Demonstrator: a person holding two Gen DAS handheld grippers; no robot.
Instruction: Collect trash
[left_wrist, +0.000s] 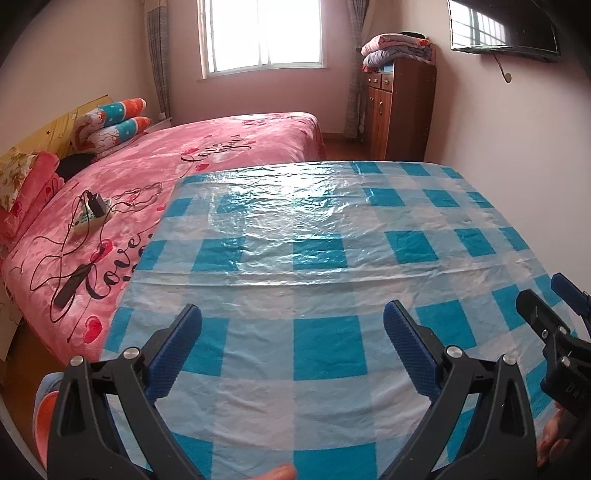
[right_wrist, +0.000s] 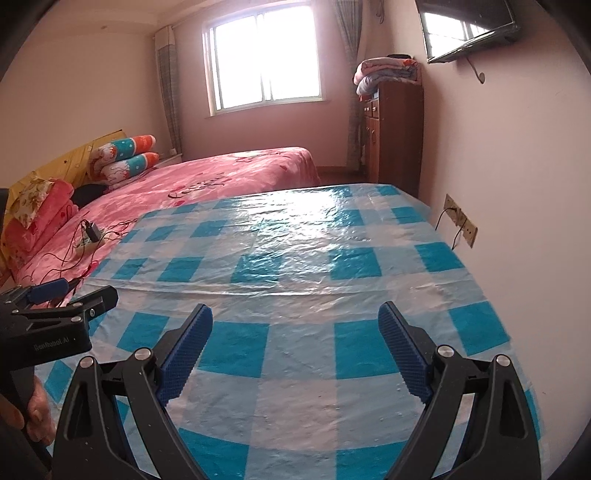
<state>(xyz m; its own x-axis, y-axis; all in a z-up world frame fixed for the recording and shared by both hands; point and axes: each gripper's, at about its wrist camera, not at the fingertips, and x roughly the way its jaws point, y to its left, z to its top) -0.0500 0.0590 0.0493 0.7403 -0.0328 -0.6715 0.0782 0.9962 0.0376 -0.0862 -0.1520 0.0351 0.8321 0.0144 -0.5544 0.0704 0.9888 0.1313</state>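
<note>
Claws: left claw (left_wrist: 291, 325) and right claw (right_wrist: 295, 321) spread, empty, over checked tablecloth (left_wrist: 325, 240).

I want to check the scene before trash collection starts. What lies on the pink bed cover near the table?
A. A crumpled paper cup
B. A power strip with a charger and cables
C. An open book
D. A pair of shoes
B: a power strip with a black charger and thin cables lies on the pink bed cover.
</note>
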